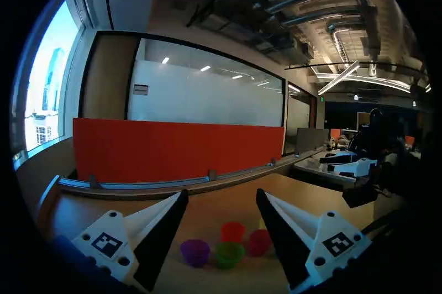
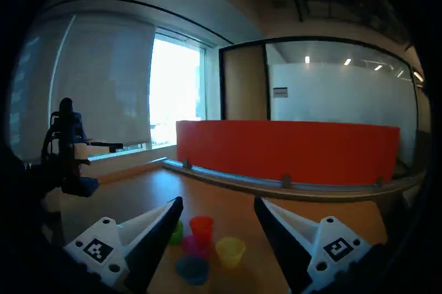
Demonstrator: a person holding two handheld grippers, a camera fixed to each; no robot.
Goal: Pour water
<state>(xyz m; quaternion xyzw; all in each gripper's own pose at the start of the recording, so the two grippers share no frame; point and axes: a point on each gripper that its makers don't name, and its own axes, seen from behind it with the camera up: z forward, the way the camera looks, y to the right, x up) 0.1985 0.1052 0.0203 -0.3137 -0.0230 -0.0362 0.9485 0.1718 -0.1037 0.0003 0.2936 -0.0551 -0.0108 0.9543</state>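
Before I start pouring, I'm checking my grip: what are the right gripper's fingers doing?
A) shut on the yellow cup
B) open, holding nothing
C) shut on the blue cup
B: the right gripper has its fingers spread wide, and the yellow cup and blue cup stand free on the table.

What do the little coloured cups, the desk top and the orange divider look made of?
Cups: probably thin plastic, slightly translucent; the yellow cup glows with light. Desk top: wood or wood-look laminate, smooth, with a soft sheen from the window. Orange divider: matte, even colour, no glare; fabric or painted panel, cannot tell.
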